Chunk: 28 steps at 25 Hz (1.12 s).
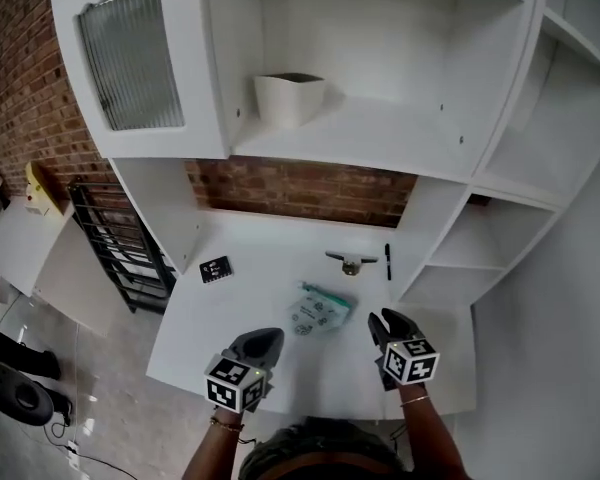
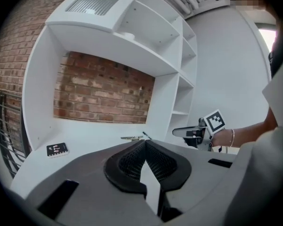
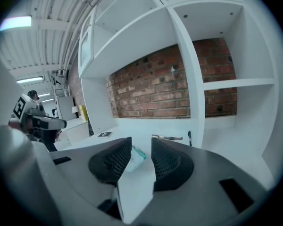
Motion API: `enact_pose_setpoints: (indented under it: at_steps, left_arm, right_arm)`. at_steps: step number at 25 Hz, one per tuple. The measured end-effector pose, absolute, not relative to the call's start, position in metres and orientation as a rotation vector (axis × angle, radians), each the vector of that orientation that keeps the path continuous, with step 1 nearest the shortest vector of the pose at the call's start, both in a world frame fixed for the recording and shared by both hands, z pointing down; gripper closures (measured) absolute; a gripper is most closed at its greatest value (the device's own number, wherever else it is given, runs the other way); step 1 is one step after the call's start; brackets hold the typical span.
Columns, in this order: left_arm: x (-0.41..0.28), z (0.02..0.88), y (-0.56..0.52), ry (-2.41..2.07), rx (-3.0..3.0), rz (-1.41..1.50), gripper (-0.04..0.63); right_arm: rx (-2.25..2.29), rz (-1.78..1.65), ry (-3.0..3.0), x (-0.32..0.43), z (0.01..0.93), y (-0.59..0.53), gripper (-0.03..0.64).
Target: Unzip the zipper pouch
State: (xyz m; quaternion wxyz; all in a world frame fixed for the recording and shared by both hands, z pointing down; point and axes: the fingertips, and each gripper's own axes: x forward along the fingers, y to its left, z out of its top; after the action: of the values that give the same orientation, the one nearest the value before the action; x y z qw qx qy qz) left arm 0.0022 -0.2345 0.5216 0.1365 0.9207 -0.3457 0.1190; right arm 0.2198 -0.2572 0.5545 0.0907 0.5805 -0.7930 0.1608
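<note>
While the zipper pouch [image 1: 318, 310] lay flat on the white tabletop [image 1: 270, 268], neither tool touched it. The left tool [image 1: 271, 337] hovered near one side of it, jaws pressed together on nothing. The right tool [image 1: 379, 320] hung at the other side, jaws slightly spread and empty. Whether the pouch's teal zip stood open or shut was too small to tell. The scene fitted tools approaching a shut pouch or tools clear of an opened one, so no next move was settled.
</note>
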Motion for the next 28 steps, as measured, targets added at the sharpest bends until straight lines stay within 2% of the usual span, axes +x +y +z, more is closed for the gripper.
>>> enact_pose_setpoints:
  at_steps: [7,15,28]
  left_arm:
    - [0.02,0.509,-0.226,-0.956,2.717,0.339,0.592]
    - [-0.004,0.485,-0.228,-1.098,2.71,0.285,0.592]
    - [-0.04,0.476,-0.222,-1.292,2.657,0.236,0.592]
  right_arm:
    - [1.754,0.392,-2.46,0.197,0.516,-0.225,0.521]
    - [1.789,0.245,-2.536,0.171,0.469,-0.205,0.563]
    - [1.867,0.239,-2.47,0.178,0.47,-0.196,0.611]
